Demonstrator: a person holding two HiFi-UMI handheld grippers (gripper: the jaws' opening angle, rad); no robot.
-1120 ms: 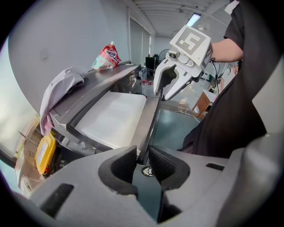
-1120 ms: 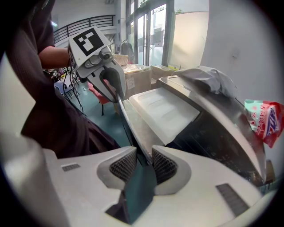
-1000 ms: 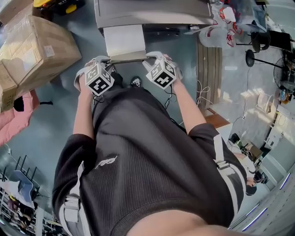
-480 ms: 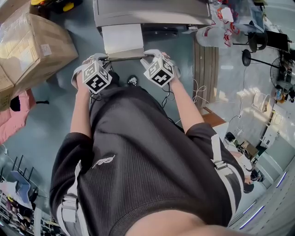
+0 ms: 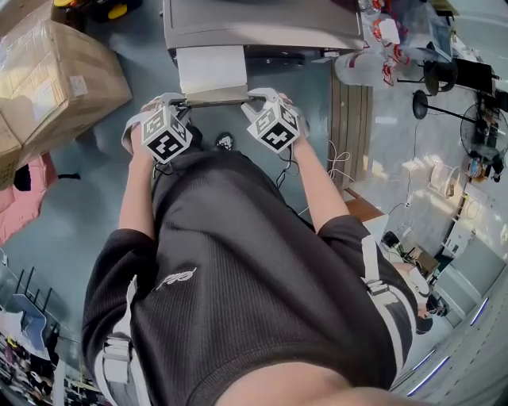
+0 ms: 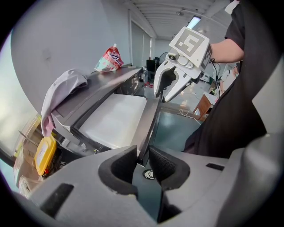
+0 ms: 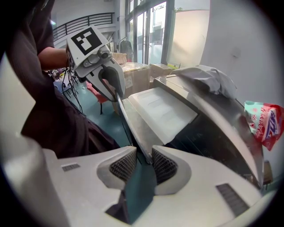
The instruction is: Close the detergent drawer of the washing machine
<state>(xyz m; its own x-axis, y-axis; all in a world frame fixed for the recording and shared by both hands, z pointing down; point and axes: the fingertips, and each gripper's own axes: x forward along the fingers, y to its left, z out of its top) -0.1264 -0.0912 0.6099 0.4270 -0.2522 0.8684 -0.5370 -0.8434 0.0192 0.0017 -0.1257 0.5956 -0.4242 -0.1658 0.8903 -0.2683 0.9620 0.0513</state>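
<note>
Teal floor; left gripper, right gripper clamp drawer front (head view hides grip).

A large cardboard box sits on the blue-grey floor, a pink garment just beside it; elsewhere, a white cloth lies near a red-patterned pouch.

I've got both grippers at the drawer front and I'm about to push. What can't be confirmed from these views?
- Head view: the spots where the left gripper and right gripper meet the drawer front are hidden under the grippers' own bodies. The gripper views show both clamped on it.
- Drawer interior: washed-out white in every view, so no compartments can be read.
- Washing machine front below the drawer: hidden by the person's torso.
- Pouch print: too blurred to read.
</note>
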